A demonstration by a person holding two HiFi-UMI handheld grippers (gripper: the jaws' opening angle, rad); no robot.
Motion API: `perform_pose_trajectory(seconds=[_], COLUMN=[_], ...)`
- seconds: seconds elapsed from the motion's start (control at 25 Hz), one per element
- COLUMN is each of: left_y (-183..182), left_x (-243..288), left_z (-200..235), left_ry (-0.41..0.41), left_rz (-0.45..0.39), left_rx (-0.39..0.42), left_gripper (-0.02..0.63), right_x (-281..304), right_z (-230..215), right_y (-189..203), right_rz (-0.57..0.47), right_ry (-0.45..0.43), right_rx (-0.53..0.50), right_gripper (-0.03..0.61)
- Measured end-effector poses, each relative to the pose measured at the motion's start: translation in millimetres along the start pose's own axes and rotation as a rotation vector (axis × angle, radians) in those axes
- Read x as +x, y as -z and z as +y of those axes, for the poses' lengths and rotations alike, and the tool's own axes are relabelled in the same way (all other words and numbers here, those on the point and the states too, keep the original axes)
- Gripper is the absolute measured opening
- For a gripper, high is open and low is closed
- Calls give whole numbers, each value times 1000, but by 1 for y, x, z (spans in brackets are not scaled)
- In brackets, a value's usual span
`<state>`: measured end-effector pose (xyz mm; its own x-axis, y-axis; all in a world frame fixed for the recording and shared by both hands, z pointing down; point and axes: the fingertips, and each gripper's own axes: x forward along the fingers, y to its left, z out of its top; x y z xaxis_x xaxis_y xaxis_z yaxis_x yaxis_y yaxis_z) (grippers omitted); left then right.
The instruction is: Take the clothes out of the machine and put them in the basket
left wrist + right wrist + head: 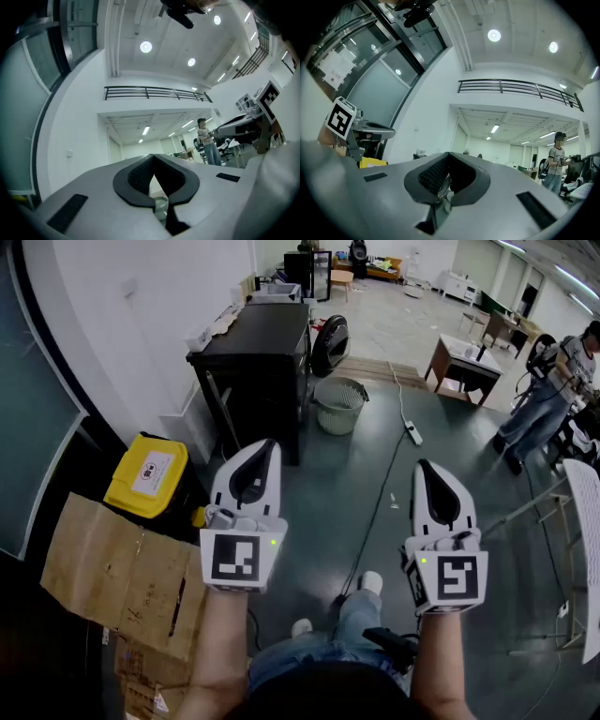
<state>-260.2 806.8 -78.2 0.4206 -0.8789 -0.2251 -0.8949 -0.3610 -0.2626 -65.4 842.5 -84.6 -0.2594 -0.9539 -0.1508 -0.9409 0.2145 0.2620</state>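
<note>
My left gripper (262, 448) and right gripper (425, 467) are held side by side in front of me, pointing ahead over the grey floor. Both are shut with nothing between the jaws, as the left gripper view (153, 157) and the right gripper view (449, 154) also show. A pale slotted basket (338, 404) stands on the floor ahead, beside a black cabinet (258, 348), well beyond both grippers. A sliver of the basket (161, 206) shows under the left jaws. No clothes are in view, and I cannot make out a washing machine.
A round dark object (330, 343) leans at the cabinet's right. A yellow box (148, 474) and flattened cardboard (122, 568) lie at the left. A power strip with its cable (411, 432) crosses the floor. A small table (464, 362) and a person (548, 390) are at the right.
</note>
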Motion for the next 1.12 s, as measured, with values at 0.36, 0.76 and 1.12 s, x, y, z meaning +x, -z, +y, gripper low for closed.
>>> perform_pose_trajectory(seconds=[0.36, 0.76, 1.12], left_y=[3, 25, 47], left_x=[-7, 53, 171], left_z=[-4, 1, -34], left_ry=[17, -70, -97], left_rz=[7, 77, 115], left_rx=[-8, -87, -119], left_gripper=[2, 482, 547], right_x=[-2, 48, 115], right_z=[4, -44, -137], right_y=[2, 30, 69], right_rz=[18, -12, 8], right_ry=[-48, -76, -94], right_rx=[16, 152, 97], right_gripper=[0, 483, 558])
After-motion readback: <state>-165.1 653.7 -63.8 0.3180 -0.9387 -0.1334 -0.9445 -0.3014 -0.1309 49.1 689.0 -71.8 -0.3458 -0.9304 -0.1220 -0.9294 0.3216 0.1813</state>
